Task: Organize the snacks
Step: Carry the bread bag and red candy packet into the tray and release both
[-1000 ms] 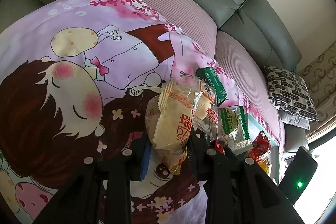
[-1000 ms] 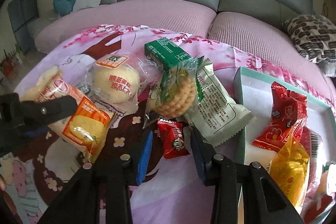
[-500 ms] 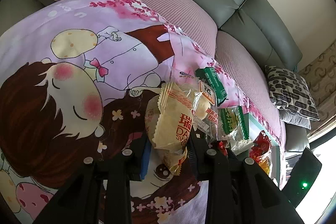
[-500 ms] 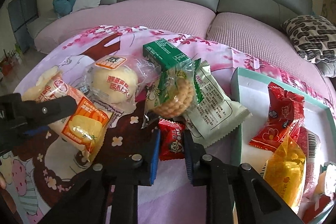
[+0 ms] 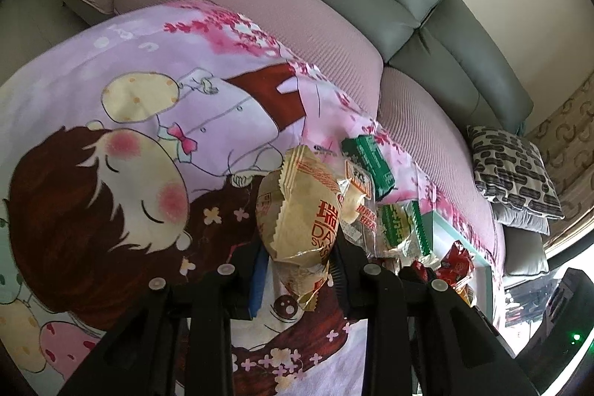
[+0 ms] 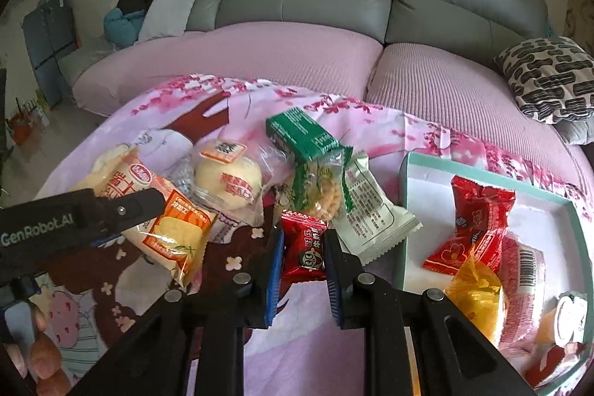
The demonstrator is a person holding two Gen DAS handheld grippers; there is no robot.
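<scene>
My right gripper (image 6: pixel 302 247) is shut on a small red candy packet (image 6: pixel 302 245), raised a little off the pink cartoon cloth (image 6: pixel 297 351). My left gripper (image 5: pixel 297 255) is shut on a cream and orange Swiss-roll packet (image 5: pixel 308 218), which in the right wrist view lies at the left as the same roll packet (image 6: pixel 167 221) under the left gripper's finger (image 6: pixel 111 210). Behind the candy lie a bun in clear wrap (image 6: pixel 228 179), a green box (image 6: pixel 302 136), a biscuit packet (image 6: pixel 319 188) and a pale green sachet (image 6: pixel 371 210). A teal-rimmed white tray (image 6: pixel 412 203) at the right holds several snacks.
In the tray lie a red packet (image 6: pixel 479 225), a yellow packet (image 6: pixel 475 292) and a pink barcoded one (image 6: pixel 523 292). A pink and grey sofa (image 6: pixel 315 2) curves behind, with a patterned cushion (image 6: pixel 549 77) at the right. A person's hand (image 6: pixel 37 351) shows at lower left.
The right gripper's jaws came together on the red candy packet and lifted it slightly off the cloth. The left gripper kept its hold on the roll packet and barely moved.
</scene>
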